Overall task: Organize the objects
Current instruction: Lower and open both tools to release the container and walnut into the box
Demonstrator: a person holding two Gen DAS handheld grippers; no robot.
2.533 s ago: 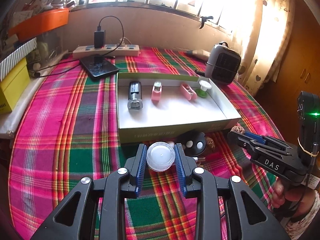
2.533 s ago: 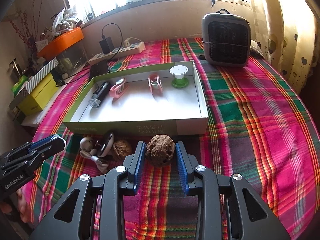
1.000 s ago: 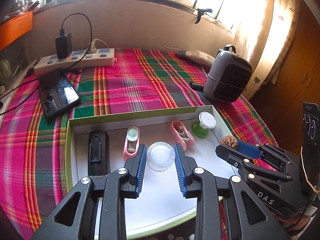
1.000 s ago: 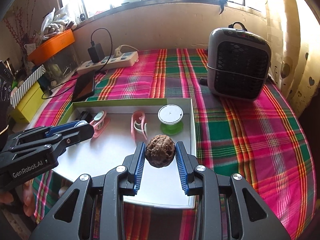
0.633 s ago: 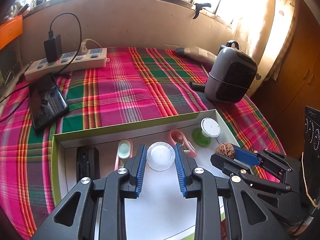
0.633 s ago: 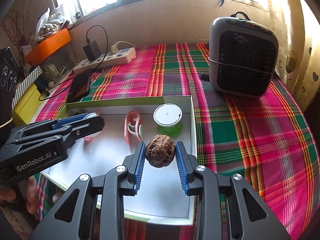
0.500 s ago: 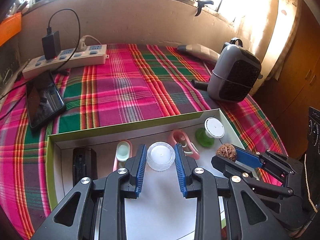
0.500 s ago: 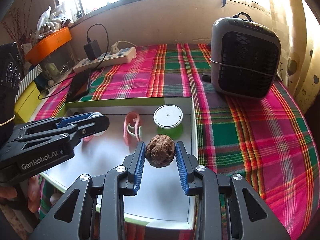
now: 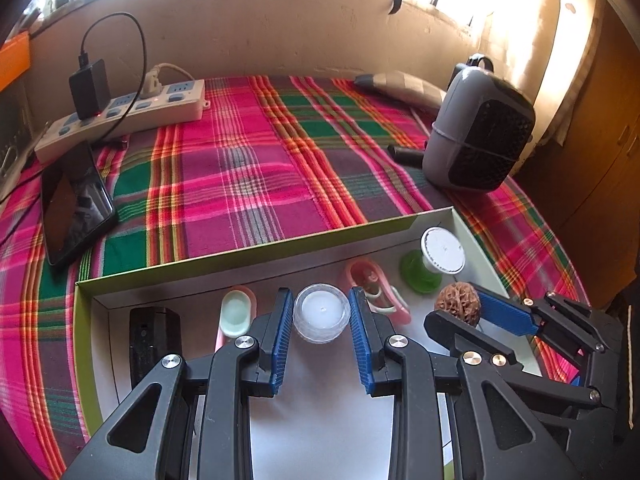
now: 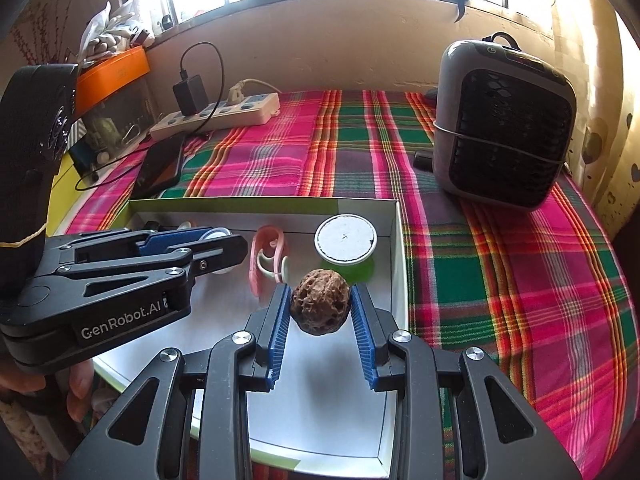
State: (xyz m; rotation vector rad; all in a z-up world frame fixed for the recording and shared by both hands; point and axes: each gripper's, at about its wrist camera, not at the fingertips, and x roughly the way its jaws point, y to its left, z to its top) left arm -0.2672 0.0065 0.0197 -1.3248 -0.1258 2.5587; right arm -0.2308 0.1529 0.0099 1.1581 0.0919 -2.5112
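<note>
The big flat box with white inside and green walls [image 9: 240, 266] sits on the tabletop with the pink, green and red checked cloth [image 9: 248, 176], and it is the place to judge everything from. Both things look ready to be set down in it, so I think the step now is to lower each one onto a bare white part of the box floor and only then let go. It would be best to go down slowly, keep the two claws from bumping, and not knock the things lined up along the far wall of the box: the black flat block [image 9: 154, 334] at the left end, the pink clip with a pale scoop [image 9: 236, 312], the pink and white clip [image 9: 376, 292], and the white round cap on a green foot [image 9: 440, 256] at the right end. The left claw [image 9: 322, 334] is pinching a small round clear plastic tub with a white middle [image 9: 322, 312] between its blue pads, over the middle of the box, near the far row. The right claw [image 10: 318, 322] is pinching a brown bumpy walnut [image 10: 319, 306], which hangs over the right part of the box, just in front of the white round cap. The walnut could roll, so it should touch the floor before the claw spreads.
</note>
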